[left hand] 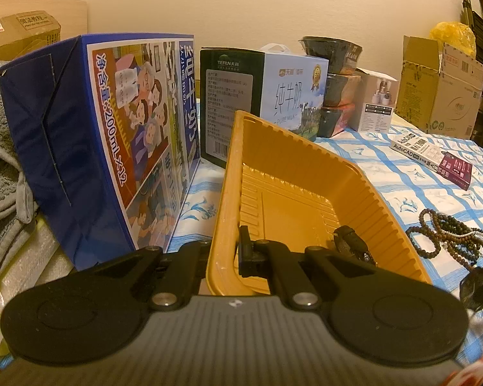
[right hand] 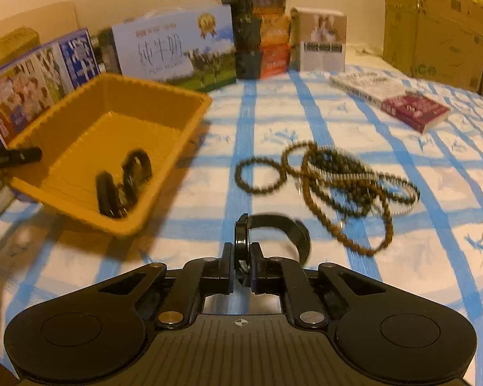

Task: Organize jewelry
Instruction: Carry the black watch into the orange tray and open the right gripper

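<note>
My left gripper (left hand: 226,251) is shut on the near rim of an orange plastic tray (left hand: 306,186), which it holds tilted. A black watch (left hand: 354,244) lies inside the tray. In the right wrist view the tray (right hand: 80,119) sits at the left with the black watch (right hand: 125,183) in it, and the left gripper's fingers (right hand: 13,157) show at its left rim. My right gripper (right hand: 242,257) is shut on a second black watch (right hand: 273,225), held above the cloth. A tangle of brown bead necklaces (right hand: 331,177) lies on the cloth ahead of it and also shows in the left wrist view (left hand: 450,234).
A blue-checked cloth (right hand: 306,112) covers the table. Milk cartons (left hand: 106,135) (left hand: 289,96), stacked dark bowls (left hand: 331,90), a small white box (left hand: 376,103) and a cardboard box (left hand: 441,90) line the back. A book (right hand: 402,103) lies at the right. Grey towels (left hand: 0,160) sit at the left.
</note>
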Demonstrator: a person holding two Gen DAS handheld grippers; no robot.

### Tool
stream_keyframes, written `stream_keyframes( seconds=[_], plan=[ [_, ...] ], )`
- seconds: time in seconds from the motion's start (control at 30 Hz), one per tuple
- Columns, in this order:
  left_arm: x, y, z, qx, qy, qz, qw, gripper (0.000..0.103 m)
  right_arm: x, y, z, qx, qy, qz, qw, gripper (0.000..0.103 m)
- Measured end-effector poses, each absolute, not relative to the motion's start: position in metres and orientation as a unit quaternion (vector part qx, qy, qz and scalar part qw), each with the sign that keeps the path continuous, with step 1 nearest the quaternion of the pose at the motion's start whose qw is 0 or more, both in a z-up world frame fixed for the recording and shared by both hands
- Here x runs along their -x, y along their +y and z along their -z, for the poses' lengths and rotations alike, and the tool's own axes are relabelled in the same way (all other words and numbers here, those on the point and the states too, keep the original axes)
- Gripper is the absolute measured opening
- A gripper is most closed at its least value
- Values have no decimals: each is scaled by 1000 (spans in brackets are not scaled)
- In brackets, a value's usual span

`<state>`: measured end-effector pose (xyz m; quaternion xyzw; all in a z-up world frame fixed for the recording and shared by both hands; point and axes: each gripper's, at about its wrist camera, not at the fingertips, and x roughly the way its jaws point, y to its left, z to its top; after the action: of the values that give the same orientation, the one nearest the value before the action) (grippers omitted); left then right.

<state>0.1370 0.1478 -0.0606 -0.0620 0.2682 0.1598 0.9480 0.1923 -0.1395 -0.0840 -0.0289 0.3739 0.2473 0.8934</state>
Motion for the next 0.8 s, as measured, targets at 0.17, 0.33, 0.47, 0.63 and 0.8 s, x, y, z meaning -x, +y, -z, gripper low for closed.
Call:
stream_keyframes(
  seconds=[0.17, 0.33, 0.47, 0.63, 0.8],
  plan=[
    [-137, 148, 61, 62, 268, -160, 948, 4, -191, -126, 50, 8, 329, -292, 898, 9],
    [-137, 148, 61, 63, 268, -159, 948, 4, -190, -87, 27, 3, 294, -374, 879, 9],
    [-138, 148, 61, 63, 269, -159, 948, 4, -190, -48, 30, 7, 282, -429, 858, 9],
    [-138, 147, 60, 63, 269, -158, 948, 4, -193, -4, 49, 29, 287, -467, 836, 9],
    [-137, 147, 59, 62, 269, -156, 949, 4, -203, 17, 74, 40, 306, -481, 821, 9]
  ],
)
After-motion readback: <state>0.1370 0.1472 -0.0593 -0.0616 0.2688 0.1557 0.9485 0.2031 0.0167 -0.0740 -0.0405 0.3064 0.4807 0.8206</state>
